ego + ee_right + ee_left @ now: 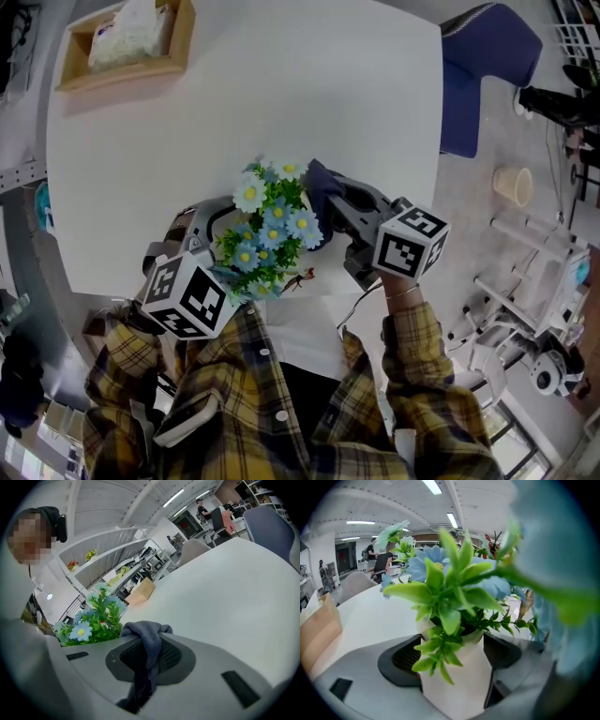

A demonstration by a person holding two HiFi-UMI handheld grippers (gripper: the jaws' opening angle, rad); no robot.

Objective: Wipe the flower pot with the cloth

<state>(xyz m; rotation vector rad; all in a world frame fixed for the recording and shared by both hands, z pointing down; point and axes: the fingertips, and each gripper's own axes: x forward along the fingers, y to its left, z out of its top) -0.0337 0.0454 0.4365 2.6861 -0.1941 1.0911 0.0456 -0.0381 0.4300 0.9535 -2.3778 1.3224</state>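
Note:
A white flower pot (pixel 457 681) full of green leaves and blue and white flowers (pixel 270 230) stands near the front edge of the white table (pixel 281 84). My left gripper (pixel 454 654) is shut on the pot, one dark pad pressing each side. In the head view the left gripper (pixel 211 225) sits left of the blooms, which hide the pot. My right gripper (pixel 147 657) is shut on a dark blue-grey cloth (pixel 149 637). It sits just right of the flowers in the head view, where the right gripper (pixel 335 211) holds the cloth (pixel 319 187) close to the blooms.
A wooden tray (pixel 183 42) with a white packet stands at the table's far left corner. A blue chair (pixel 483 66) is at the table's right side. A paper cup (pixel 513 185) and white metal frames (pixel 525 300) are on the floor to the right.

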